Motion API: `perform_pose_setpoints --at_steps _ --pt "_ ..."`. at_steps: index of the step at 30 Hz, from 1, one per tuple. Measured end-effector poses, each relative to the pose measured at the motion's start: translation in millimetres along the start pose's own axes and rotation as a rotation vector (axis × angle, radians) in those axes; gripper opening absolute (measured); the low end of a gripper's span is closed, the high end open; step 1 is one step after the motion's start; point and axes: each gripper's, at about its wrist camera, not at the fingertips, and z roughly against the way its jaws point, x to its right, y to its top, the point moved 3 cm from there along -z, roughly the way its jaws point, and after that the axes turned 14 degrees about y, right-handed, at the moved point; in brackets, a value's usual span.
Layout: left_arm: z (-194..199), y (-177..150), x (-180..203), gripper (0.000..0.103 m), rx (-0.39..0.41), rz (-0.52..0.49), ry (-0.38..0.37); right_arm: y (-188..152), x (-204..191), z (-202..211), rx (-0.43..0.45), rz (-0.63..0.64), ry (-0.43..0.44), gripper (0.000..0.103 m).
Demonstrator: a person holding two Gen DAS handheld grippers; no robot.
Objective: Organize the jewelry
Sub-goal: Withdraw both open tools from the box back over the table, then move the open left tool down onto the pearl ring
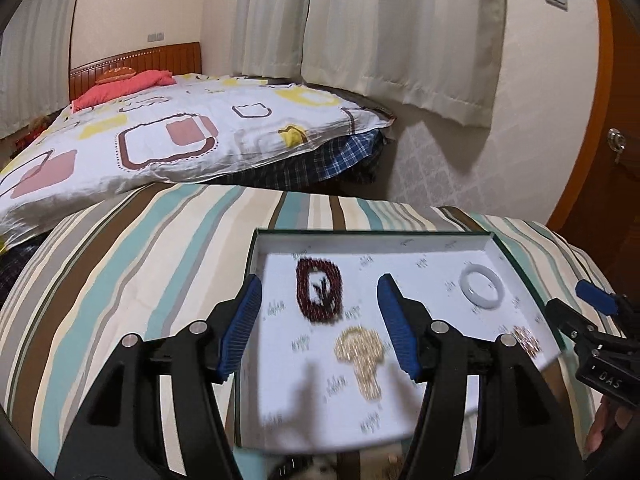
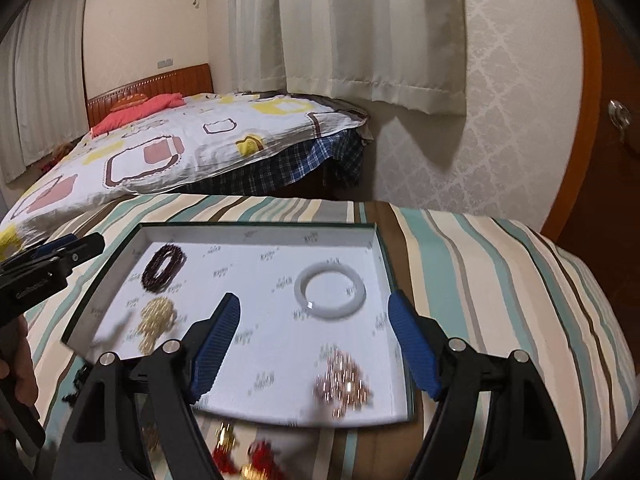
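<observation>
A shallow white tray lies on a striped cloth. In it are a dark red bead bracelet, a gold chain, a white bangle and a rose-gold chain. My left gripper is open and empty above the tray's left half. My right gripper is open and empty above the tray's right half. Red and gold jewelry lies blurred on the cloth in front of the tray.
The striped cloth covers the surface. A bed with a patterned quilt stands behind it. Curtains and a wooden door lie beyond. A dark item lies left of the tray.
</observation>
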Motion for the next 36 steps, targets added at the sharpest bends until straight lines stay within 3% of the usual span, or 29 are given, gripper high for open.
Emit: perform_pose_setpoints --at_steps 17,27,36 --pt "79.7 -83.7 -8.8 0.059 -0.031 0.021 -0.011 -77.4 -9.6 66.5 0.025 -0.041 -0.039 0.069" --pt "97.3 -141.9 -0.2 0.059 -0.116 0.000 -0.011 -120.3 -14.7 83.5 0.005 -0.031 -0.058 0.068" --pt "102.4 -161.7 13.2 0.058 -0.142 -0.025 -0.026 -137.4 -14.9 94.9 0.011 -0.054 -0.044 0.067"
